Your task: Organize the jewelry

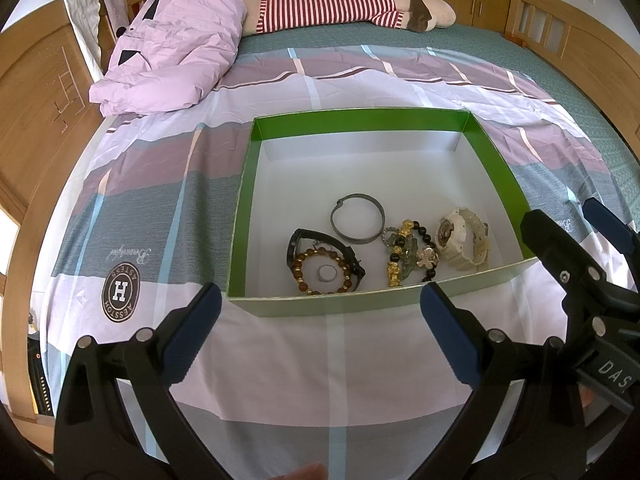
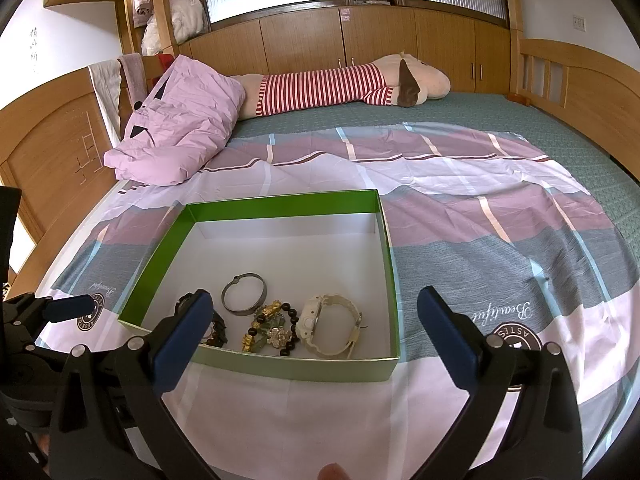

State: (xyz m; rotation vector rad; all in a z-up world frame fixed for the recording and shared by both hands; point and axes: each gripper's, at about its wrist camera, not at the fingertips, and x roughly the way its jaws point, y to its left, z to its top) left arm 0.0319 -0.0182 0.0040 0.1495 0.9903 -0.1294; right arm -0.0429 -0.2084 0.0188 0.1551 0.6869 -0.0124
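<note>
Left gripper (image 1: 320, 300): we see its two blue-padded fingers spread wide apart at the bottom of the left wrist view, holding nothing, hovering over the sheet just short of the box's near wall.

Right gripper (image 2: 316, 316): jaws likewise wide apart and empty at the bottom of the right wrist view; its left pad overlaps the box's near left corner in the picture.

Box (image 1: 496, 160): a shallow open tray, green walls and white floor, lying at frame centre on the plaid bedsheet (image 1: 160, 200); we note all four rims are unobstructed from above.

Jewelry, placement: everything is clustered along the near wall, leaving the far half of the floor bare.

Black watch (image 1: 304, 240): near left of the floor, with an amber bead bracelet (image 1: 320, 272) overlapping it; a small ring (image 1: 326, 273) lies inside the bead loop.

Grey bangle (image 1: 357, 218): centre, just behind the others, lying flat.

Gold and black bead bracelet (image 1: 408, 252): middle of the near wall, tangled with a small sparkling charm.

White watch (image 1: 460, 240): near right, resting on its side, close to the right wall.

Open room: we find bare sheet between both grippers and the box, and wide sheet to the right in the right wrist view.

Surround: a pink folded quilt (image 1: 172, 48) upper left, a striped plush toy (image 1: 340, 8) along the top edge.
</note>
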